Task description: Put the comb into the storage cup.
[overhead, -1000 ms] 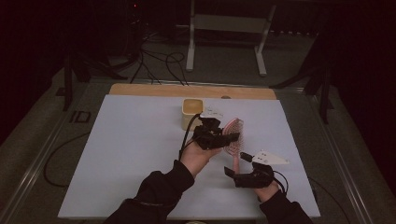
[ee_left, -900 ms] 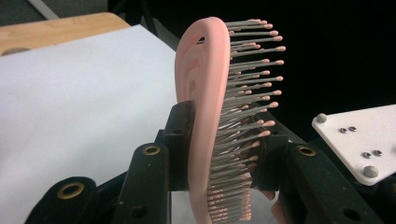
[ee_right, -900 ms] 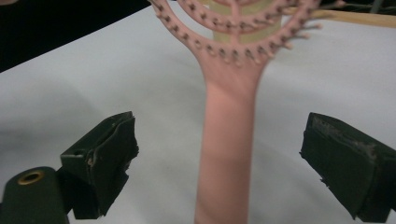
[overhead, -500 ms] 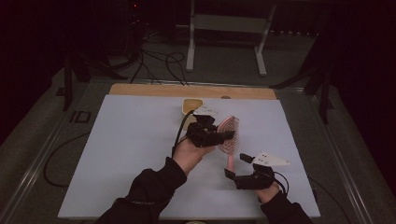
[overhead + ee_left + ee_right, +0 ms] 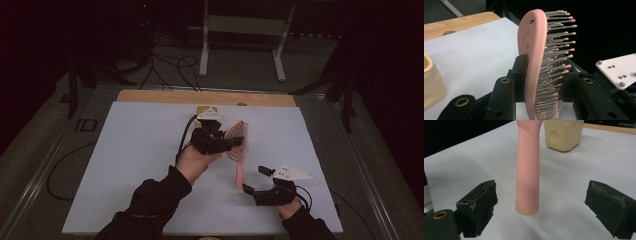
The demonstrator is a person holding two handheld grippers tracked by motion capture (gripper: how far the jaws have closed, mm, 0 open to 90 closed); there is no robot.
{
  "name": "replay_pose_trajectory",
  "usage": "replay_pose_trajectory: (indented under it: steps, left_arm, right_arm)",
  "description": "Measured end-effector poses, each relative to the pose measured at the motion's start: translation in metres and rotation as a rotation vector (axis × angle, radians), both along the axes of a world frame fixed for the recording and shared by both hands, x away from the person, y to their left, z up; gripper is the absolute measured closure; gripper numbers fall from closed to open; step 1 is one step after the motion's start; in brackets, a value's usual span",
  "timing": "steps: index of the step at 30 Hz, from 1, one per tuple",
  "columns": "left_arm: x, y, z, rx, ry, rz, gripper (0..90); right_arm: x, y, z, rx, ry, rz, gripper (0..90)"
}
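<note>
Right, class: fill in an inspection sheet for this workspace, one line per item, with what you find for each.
Surface: white sheet over a wooden table.
Job's things: pink hairbrush, lifted, handle hanging free.
Clutter: cream container at the far edge.
Grippers: left gripper shut on the brush head; right gripper open, jaws either side of the handle, not touching.
Cables: black cable trails from the left gripper.
Surroundings: dark floor, metal stand, loose floor cables.

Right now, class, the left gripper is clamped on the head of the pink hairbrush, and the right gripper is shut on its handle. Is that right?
Not quite. The left gripper is indeed clamped on the head of the pink hairbrush. But the right gripper is open: in the right gripper view the handle hangs between its jaws, clear of both.
</note>
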State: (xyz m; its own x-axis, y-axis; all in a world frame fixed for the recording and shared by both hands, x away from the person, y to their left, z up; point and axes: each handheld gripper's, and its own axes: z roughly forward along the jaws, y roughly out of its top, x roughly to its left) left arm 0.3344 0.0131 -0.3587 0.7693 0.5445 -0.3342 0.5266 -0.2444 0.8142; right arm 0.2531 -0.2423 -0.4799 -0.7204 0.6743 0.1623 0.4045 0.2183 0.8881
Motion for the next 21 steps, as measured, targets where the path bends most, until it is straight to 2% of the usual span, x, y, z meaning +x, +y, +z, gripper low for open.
replay_pose_trajectory:
  steps: [13, 21]
  left_arm:
    - [0.000, 0.024, 0.005, -0.001, -0.016, 0.001, 66.5]
    - [0.004, 0.043, 0.015, -0.026, -0.031, 0.023, 66.7]
  right_arm:
    - [-0.005, -0.006, 0.000, -0.028, -0.019, 0.034, 9.6]
    - [-0.006, -0.011, 0.000, -0.026, -0.027, 0.031, 9.6]
